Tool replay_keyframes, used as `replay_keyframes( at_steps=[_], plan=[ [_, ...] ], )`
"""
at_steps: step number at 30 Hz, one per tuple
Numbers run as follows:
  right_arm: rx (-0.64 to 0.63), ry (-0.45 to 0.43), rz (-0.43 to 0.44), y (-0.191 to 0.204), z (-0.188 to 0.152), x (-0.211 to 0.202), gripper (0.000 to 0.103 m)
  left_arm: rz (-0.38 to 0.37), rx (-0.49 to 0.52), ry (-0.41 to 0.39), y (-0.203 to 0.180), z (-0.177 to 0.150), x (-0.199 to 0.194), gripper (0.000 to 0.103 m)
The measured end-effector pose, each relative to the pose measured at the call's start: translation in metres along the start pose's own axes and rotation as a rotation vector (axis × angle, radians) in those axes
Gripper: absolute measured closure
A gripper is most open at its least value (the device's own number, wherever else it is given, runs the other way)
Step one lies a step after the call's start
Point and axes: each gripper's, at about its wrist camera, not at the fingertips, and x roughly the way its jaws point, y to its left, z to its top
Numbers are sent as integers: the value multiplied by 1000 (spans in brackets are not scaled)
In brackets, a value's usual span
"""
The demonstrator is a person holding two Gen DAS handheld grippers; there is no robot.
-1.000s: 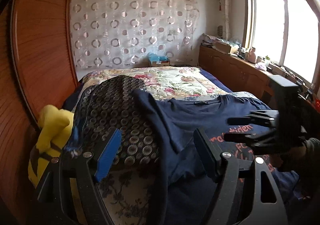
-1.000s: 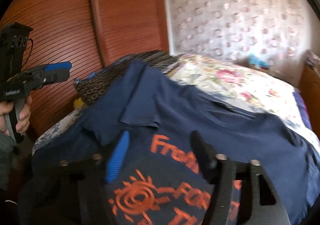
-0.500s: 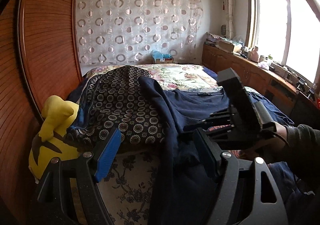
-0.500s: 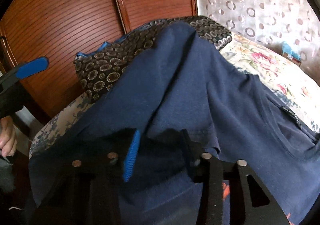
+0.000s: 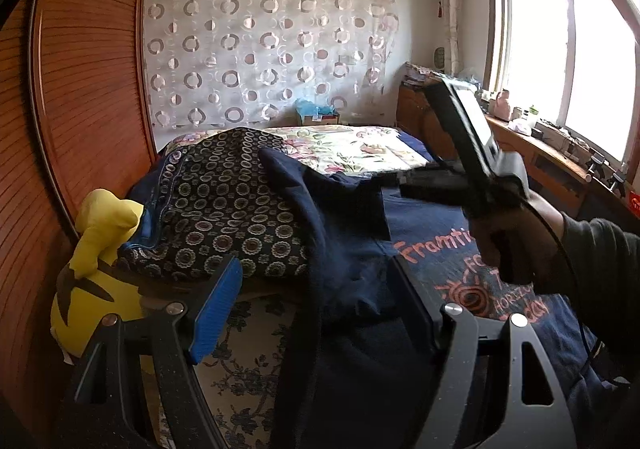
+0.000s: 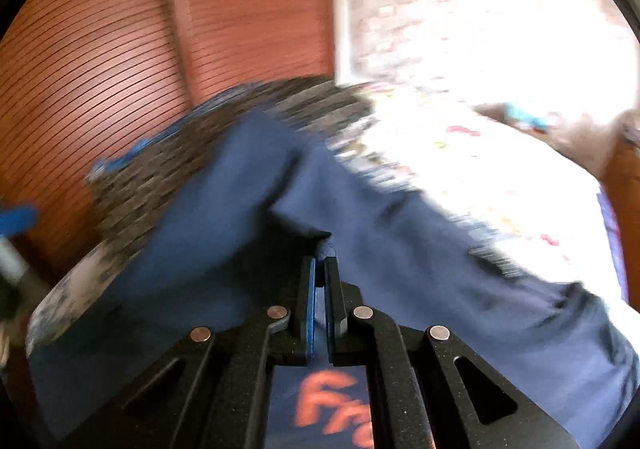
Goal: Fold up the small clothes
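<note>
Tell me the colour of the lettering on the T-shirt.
Orange, on the navy T-shirt; clearest in the left wrist view.

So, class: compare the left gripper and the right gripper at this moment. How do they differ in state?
The left gripper is open with nothing between its fingers; the right gripper is shut on a fold of the navy T-shirt.
The left one hovers over the shirt's near edge; the right one pinches cloth by the sleeve.
Both are black with blue pads.

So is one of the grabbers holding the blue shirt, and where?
Yes: the right gripper pinches a fold of the navy T-shirt, apparently its sleeve. The left gripper is open, holding nothing.
</note>
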Motion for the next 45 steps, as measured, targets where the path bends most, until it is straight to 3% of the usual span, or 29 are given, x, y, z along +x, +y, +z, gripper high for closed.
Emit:
replay_keyframes(
  at_steps=[3, 5, 6, 14, 23, 30, 38, 45],
  plan=[
    [48, -22, -132, -17, 6, 1, 95, -7, -1, 1, -4, 0, 1, 27],
    [65, -10, -139, -23, 8, 4, 60, -14, -1, 3, -6, 0, 3, 27],
    [75, -8, -127, -24, 6, 4, 56, -17, 0, 3, -8, 0, 3, 27],
    [103, -41, -104, -28, -13, -15, 53, -39, 8, 3, -24, 0, 5, 27],
    [115, -66, -94, -43, -64, -96, 52, -56, 26, 13, -44, -3, 13, 27],
    [152, -79, -164, -52, -107, -156, 52, -73, 47, 33, -56, -6, 19, 27],
    [222, -35, -319, -68, -168, -213, 52, -96, 49, 59, -69, -11, 29, 27],
    [355, 33, -406, -96, -216, -232, 53, -113, 61, 119, -81, -14, 50, 27]
  ],
)
